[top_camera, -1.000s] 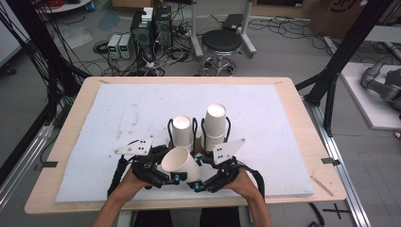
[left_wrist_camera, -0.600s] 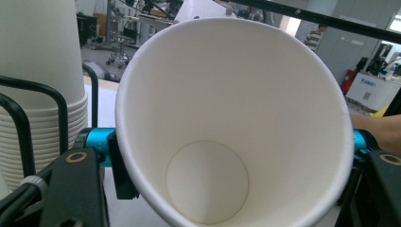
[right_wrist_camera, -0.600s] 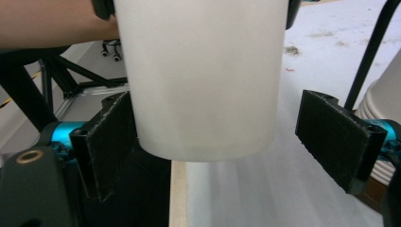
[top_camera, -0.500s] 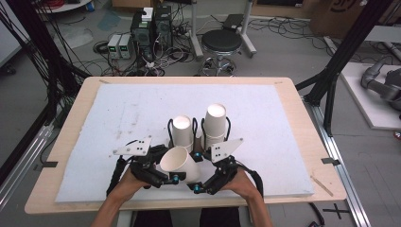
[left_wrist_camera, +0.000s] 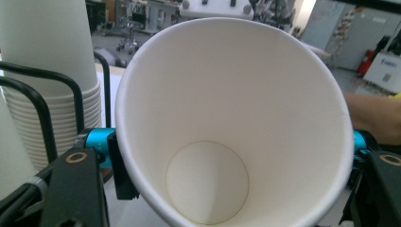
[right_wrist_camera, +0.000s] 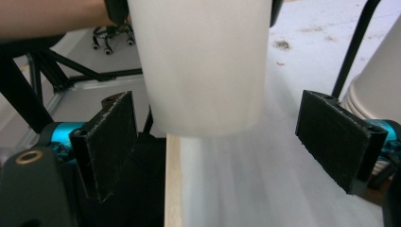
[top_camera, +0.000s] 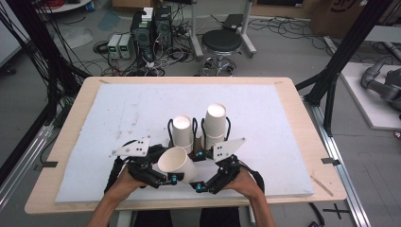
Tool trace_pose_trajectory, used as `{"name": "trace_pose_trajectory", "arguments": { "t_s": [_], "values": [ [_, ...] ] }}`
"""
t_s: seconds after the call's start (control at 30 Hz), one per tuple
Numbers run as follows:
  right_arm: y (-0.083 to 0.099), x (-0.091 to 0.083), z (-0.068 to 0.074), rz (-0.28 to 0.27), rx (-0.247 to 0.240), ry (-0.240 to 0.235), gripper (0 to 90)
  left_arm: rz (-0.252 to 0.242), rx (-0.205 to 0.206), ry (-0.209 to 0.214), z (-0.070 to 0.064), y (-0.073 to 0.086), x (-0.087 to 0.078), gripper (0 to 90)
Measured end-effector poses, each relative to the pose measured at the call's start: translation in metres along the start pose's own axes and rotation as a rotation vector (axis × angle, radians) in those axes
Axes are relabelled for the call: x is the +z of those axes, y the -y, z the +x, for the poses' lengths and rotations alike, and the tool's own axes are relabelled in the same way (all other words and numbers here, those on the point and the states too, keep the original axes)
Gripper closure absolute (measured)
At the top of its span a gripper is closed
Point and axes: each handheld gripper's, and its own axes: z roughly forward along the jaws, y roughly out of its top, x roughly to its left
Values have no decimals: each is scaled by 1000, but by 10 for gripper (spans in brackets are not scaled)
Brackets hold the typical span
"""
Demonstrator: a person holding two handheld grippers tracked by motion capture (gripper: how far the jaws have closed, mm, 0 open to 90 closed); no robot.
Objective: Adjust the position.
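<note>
You held one paper cup (top_camera: 176,163) near the table's (top_camera: 283,113) front edge.

Your left gripper (top_camera: 158,177) clamped its base, mouth tilted up for handover; your right gripper's (top_camera: 208,184) jaws stood apart, waiting.

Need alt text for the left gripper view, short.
A white paper cup, empty, is held between the left gripper's two black jaws, its open mouth facing the camera so the round bottom shows. At left, a stack of white paper cups stands in a black wire holder; at right, part of the person's forearm shows.
</note>
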Motion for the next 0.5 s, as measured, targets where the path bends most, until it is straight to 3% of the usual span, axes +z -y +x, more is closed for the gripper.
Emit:
{"name": "trace_pose_trajectory", "arguments": {
  "t_s": [0.5],
  "values": [
    [7,-18,0,32,12,82,141,90,18,-75,-1,-6,-8,291]
  ]
}}
